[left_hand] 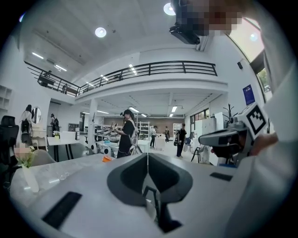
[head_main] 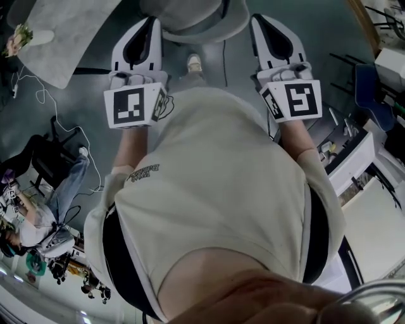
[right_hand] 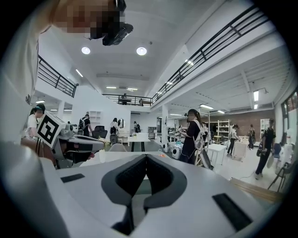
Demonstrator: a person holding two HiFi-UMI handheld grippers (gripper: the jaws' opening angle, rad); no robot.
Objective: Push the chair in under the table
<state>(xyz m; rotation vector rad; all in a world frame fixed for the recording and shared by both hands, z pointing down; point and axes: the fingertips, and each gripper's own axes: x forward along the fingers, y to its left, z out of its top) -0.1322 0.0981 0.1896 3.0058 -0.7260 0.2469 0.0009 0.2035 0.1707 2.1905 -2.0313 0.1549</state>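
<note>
Two grippers are reaching out ahead of me, and both are clenched with nothing between the jaws. The left gripper (head_main: 154,21) is showing its pads pressed together in its own view, and the right gripper (head_main: 256,19) is doing the same.

The chair (head_main: 190,22) is sitting on the dark floor (head_main: 304,25) straight ahead, at the far edge of the head view, between the two grippers. Each gripper tip is lying right at a side edge of its grey shell, though I am not able to tell whether either is touching.

The table (head_main: 69,31) is standing left of the chair, its near corner pointing back toward the left gripper. A strip of floor is showing between its right edge and the chair. A vase of flowers (head_main: 22,38) is resting close to the table's left edge. A shoe (head_main: 194,61) is planted just behind the chair.

Right of the chair the floor is lying open as far as a blue chair (head_main: 370,95) and white desks (head_main: 354,158). On the left, cables (head_main: 44,101) are trailing over the floor past the table's corner, and a seated person (head_main: 47,190) is sitting beyond them.
</note>
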